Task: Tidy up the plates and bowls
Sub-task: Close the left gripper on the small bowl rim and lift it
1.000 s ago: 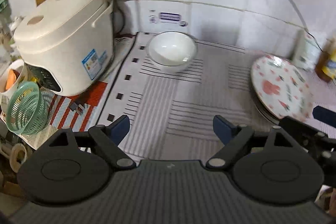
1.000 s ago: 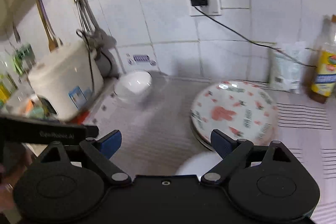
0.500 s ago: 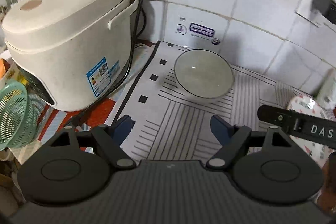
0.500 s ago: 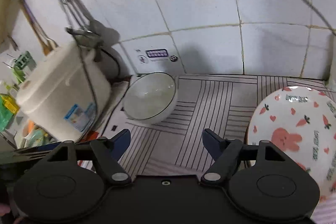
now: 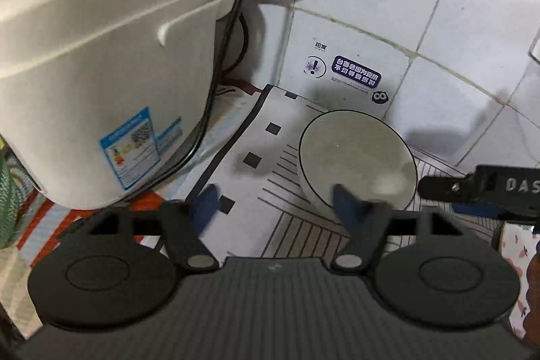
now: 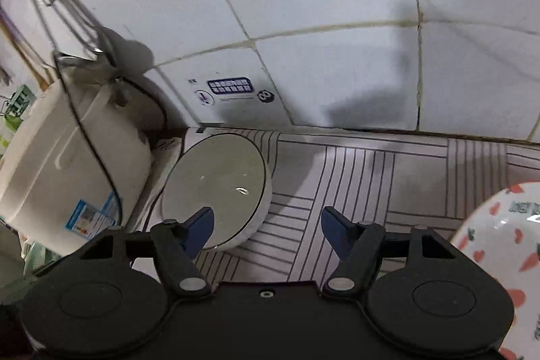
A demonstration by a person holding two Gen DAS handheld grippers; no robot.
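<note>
Both grippers have closed in on the white bowl [image 5: 357,157] since a second ago. It sits on the striped mat [image 6: 354,177], close beside the rice cooker [image 5: 101,63]. Left gripper [image 5: 273,201] and right gripper [image 6: 266,225] are spread wide, holding nothing. Two tools crowding one rim risk colliding, or nudging the bowl into the cooker; the carrot-print plate [image 6: 499,238] waits at right.

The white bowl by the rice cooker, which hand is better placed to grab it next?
Left, probably. The left tool is open with one finger already over the white bowl rim; both are close.
</note>
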